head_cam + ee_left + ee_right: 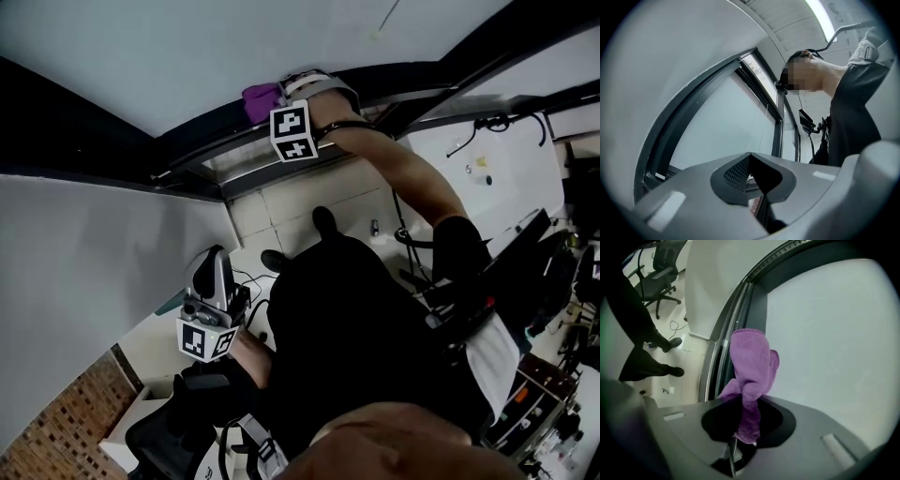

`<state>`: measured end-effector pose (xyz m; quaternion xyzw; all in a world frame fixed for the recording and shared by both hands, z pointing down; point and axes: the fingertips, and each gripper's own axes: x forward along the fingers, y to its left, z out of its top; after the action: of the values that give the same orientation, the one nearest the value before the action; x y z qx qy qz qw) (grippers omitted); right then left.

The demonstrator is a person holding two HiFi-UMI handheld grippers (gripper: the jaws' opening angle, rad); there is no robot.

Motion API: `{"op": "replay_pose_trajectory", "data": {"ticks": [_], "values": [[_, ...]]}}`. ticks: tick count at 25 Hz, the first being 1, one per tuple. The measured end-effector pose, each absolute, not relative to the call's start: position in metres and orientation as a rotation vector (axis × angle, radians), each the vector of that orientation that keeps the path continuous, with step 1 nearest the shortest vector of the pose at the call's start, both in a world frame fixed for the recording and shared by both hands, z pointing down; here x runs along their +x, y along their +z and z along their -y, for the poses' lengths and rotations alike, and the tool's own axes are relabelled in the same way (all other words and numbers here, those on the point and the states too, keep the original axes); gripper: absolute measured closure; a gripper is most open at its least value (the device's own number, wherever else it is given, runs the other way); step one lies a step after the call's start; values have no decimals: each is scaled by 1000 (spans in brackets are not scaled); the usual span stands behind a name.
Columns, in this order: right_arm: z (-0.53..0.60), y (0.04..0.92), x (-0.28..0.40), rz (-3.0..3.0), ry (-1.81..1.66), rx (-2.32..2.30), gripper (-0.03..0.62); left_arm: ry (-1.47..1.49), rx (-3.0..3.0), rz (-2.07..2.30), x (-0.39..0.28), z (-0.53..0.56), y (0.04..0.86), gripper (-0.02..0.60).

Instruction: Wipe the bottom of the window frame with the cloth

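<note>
A purple cloth [752, 369] is pinched in my right gripper [746, 425], which is shut on it. Its free end lies against the dark bottom rail of the window frame [725, 350], beside the pale glass. The head view shows the same cloth [261, 97] just left of the right gripper [298, 120], at the window frame's bottom rail [202, 167]. My left gripper [212, 298] hangs low by my side, away from the window. In its own view the left gripper [751, 174] is shut with nothing between its jaws, pointing at the window frame [761, 89].
A black office chair [169, 427] stands at the lower left, beside a brick-patterned wall patch [66, 412]. Cables [251, 281] lie on the tiled floor. A cluttered desk with equipment [553, 394] fills the right side. My own feet [323, 223] stand close to the wall below the window.
</note>
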<state>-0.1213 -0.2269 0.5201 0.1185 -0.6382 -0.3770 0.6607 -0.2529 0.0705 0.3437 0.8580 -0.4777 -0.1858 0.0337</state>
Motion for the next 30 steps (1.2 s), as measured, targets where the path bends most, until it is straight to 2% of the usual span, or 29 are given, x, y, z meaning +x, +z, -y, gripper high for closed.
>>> {"op": "replay_pose_trajectory", "data": {"ticks": [4,9,15,20,23,26,30], "values": [[213,514,-119,1543,-752,150,529,-582,2628,1506,-249,-78,341,578],[237,444,-107,1674,-708,273,528,-635,2594,1556,-266,-86,343,578],[249,507,-87,1382,-849,155,534,-646,2599,1547,-261,-89,344,578],[197,498,-83,1490,-688,-88,530,-647,2593,1557,-267,-92,347,578],[217,469,-90,1635,-611,-22,529,-672,2591,1561,-269,-92,346,578],[243,478,-83,1543,-691,38,530,-690,2602,1549,-265,-92,346,578],[223,499,-68,1286,-888,-35,531,-693,2607,1525,-260,-91,348,578]]}}
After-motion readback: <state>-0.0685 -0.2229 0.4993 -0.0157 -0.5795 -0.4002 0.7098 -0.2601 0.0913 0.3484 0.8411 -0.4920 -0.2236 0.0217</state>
